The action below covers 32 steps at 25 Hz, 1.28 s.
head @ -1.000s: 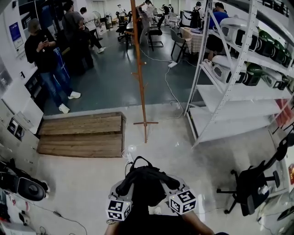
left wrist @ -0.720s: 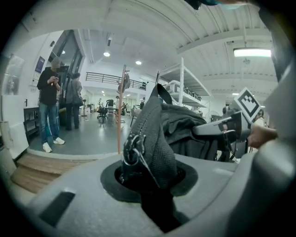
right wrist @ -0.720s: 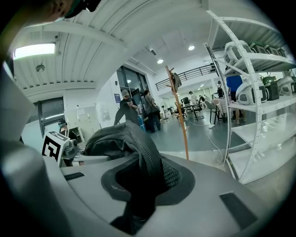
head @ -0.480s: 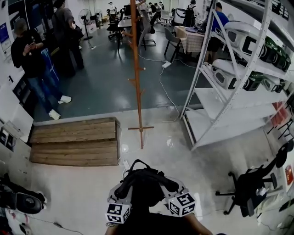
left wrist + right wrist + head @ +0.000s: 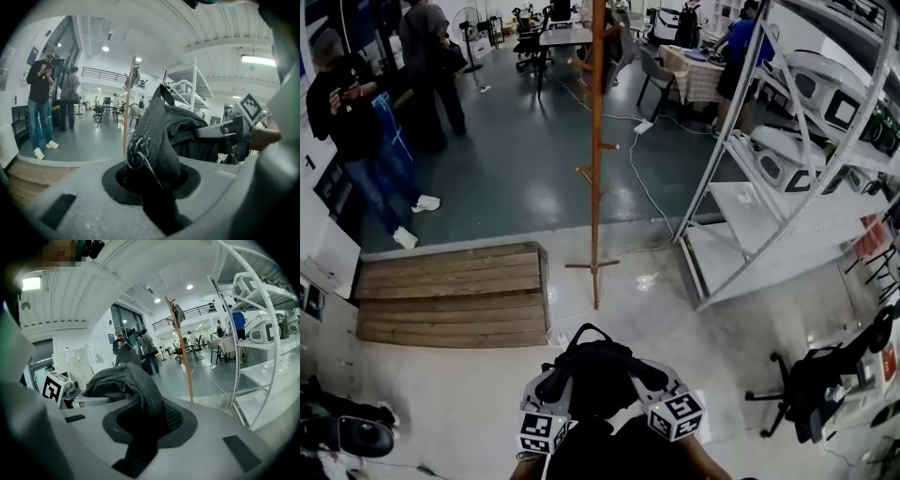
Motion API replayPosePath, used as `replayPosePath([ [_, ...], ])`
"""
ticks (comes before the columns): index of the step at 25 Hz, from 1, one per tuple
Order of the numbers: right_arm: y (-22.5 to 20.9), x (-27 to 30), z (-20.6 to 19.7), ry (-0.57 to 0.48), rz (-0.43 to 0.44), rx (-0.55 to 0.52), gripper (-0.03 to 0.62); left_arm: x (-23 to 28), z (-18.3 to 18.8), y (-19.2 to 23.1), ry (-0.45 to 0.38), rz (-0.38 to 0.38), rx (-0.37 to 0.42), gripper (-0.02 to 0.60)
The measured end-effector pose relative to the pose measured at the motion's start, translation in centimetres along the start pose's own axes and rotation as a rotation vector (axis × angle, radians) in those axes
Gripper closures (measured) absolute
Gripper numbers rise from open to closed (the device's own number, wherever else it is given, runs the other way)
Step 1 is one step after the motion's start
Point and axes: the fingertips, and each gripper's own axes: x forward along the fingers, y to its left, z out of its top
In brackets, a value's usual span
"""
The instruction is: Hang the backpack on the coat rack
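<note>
Holding the black backpack (image 5: 598, 367) before the body, left tongs (image 5: 555, 392) and right tongs (image 5: 654, 386) each clamped on its fabric (apparently shallowly), a person faces the coat rack (image 5: 596, 187) well ahead; either bite could slip.

The floor (image 5: 459, 394) bears a wooden platform (image 5: 455, 295), the coat rack (image 5: 597, 187) (upright), metal shelving (image 5: 769, 202) and an office chair (image 5: 814, 380).

The backpack (image 5: 598, 370) is black, the coat rack (image 5: 597, 187) orange-brown, the shelving (image 5: 759, 202) white, the wooden platform (image 5: 450, 295) brown.
</note>
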Motion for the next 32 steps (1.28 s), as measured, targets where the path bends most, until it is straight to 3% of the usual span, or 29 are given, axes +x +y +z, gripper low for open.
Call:
replayPosePath([
  [9,-0.6,7.0,3.2,0.004,0.015,0.005,0.53,3.6,2.3,6.4,-0.01,0.025,-0.002,0.474],
  [27,-12.5,17.2,10.1,0.024,0.174,-0.021,0.53,17.6,7.8,10.3,-0.012,0.142,-0.007,0.474],
  [32,-15.5,18.9,12.4,0.01,0.178,-0.036,0.529,21.4,9.8,10.8,-0.026,0.155,-0.015,0.474],
])
